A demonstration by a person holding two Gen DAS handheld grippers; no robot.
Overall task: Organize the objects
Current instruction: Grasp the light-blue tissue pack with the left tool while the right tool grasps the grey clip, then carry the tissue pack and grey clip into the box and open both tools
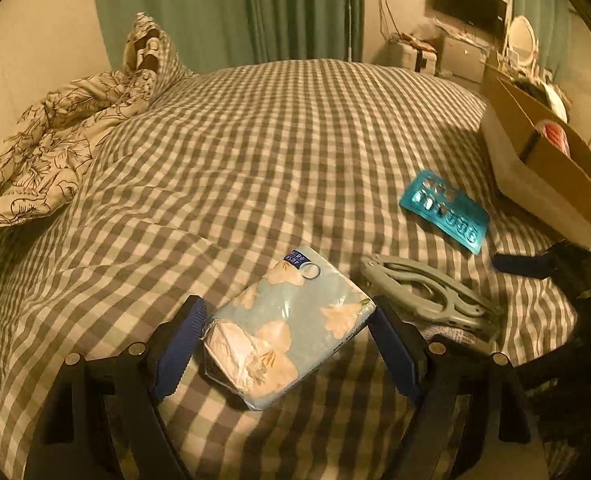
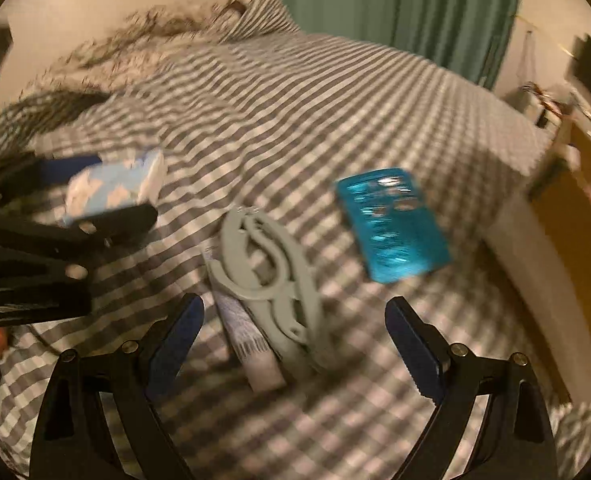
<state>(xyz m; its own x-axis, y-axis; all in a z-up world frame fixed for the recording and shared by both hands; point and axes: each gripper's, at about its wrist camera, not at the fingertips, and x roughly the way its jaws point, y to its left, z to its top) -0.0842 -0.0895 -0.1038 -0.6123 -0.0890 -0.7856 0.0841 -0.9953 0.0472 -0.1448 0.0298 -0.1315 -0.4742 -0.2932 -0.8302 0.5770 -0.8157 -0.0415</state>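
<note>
1. Blue-padded left tongs (image 1: pixel 287 344) sit closest in the left wrist view, spread apart around a tissue pack (image 1: pixel 287 328).
2. That tissue pack is light blue with pale flowers. It lies on the checked bed (image 1: pixel 255 140), between the two pads. One pad looks to be touching its corner, but it is hard to tell.
3. Just right of the pack lies a grey folding hanger (image 1: pixel 427 292).
4. Past the hanger lies a shiny teal pill sheet (image 1: pixel 445 210), near a cardboard box (image 1: pixel 543 184) at the edge of the bed.
5. Up at the far left of the bed sits a crumpled flowery blanket (image 1: pixel 47 152).
6. Right tongs (image 2: pixel 293 344) are wide apart and hold nothing. This view is blurry.
7. They hang over the grey hanger (image 2: pixel 271 268), which lies on top of a small white packet (image 2: pixel 247 340).
8. Green curtains (image 1: pixel 255 8) hang behind the bed.
</note>
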